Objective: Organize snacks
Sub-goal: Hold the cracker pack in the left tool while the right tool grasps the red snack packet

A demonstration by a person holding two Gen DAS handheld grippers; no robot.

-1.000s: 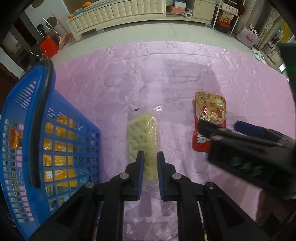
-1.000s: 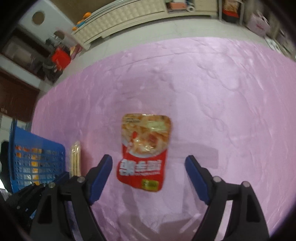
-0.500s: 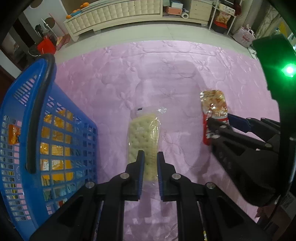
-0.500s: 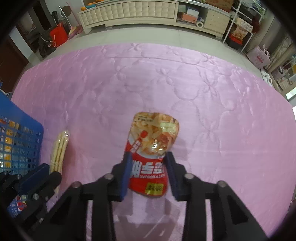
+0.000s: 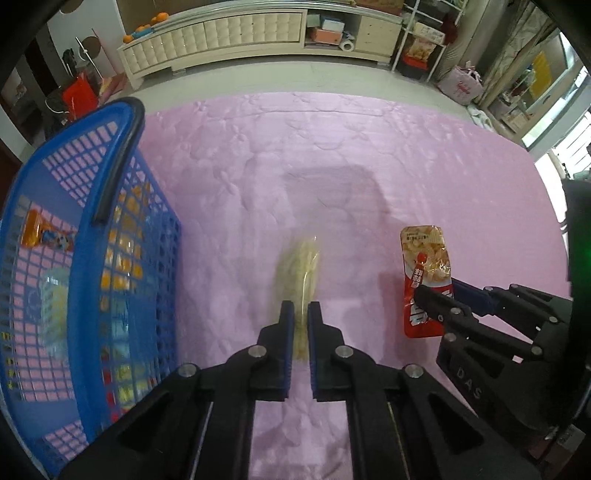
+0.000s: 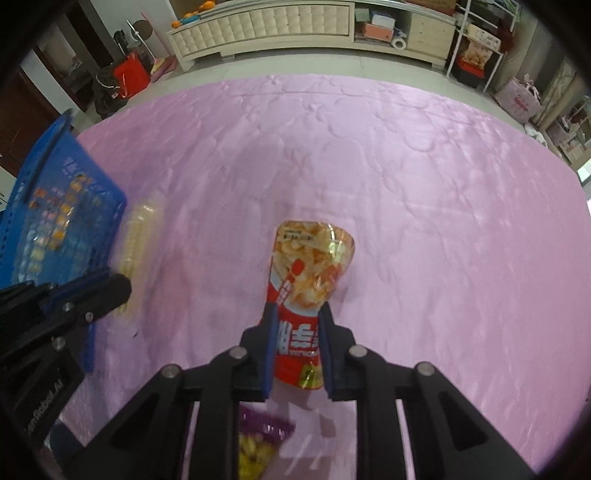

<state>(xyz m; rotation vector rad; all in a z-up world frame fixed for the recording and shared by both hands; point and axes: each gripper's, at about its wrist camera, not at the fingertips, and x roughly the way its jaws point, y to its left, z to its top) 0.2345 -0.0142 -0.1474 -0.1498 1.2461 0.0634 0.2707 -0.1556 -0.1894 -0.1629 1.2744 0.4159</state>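
My left gripper [image 5: 301,314] is shut on a clear pack of pale crackers [image 5: 300,271], now turned edge-on and lifted off the pink cloth; the pack also shows blurred in the right wrist view [image 6: 138,236]. My right gripper [image 6: 297,325] is shut on a red snack pouch [image 6: 308,273] and holds it above the cloth; the pouch shows in the left wrist view [image 5: 424,273] too. A blue mesh basket [image 5: 110,206] stands left of the crackers, with several snacks inside.
A pink quilted cloth [image 5: 332,147] covers the table. A purple and yellow snack bag [image 6: 258,443] lies under my right gripper near the front edge. A white cabinet [image 5: 221,33] and shelves stand across the floor behind.
My left gripper has lifted the cracker pack and turned it on edge, nearer the basket. My right gripper closed on the red pouch and raised it off the cloth.
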